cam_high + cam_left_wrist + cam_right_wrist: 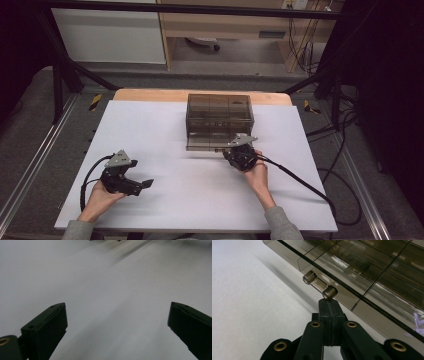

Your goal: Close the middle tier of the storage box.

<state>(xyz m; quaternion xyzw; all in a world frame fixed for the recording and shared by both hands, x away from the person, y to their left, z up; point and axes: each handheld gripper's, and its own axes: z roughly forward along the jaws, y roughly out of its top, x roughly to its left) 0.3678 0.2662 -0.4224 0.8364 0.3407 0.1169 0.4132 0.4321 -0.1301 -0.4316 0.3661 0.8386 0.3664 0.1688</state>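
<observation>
A smoky see-through compartment box (219,117) stands at the back middle of the white table (165,130), its lid down. On the lid's front edge sits a small clear latch (319,285). My right gripper (229,150) is shut, with nothing between its jaws. In the right gripper view its tip (328,303) touches the near end of that latch, just below the box lid (367,270). My left gripper (144,184) rests low at the front left, far from the box. Its jaws (117,312) stand wide open over bare white table.
Black cables trail from both grippers, the right one (300,182) running across the table's right side. A wooden strip (150,95) borders the table's far edge. Dark frame posts and floor cables lie beyond the table at the sides.
</observation>
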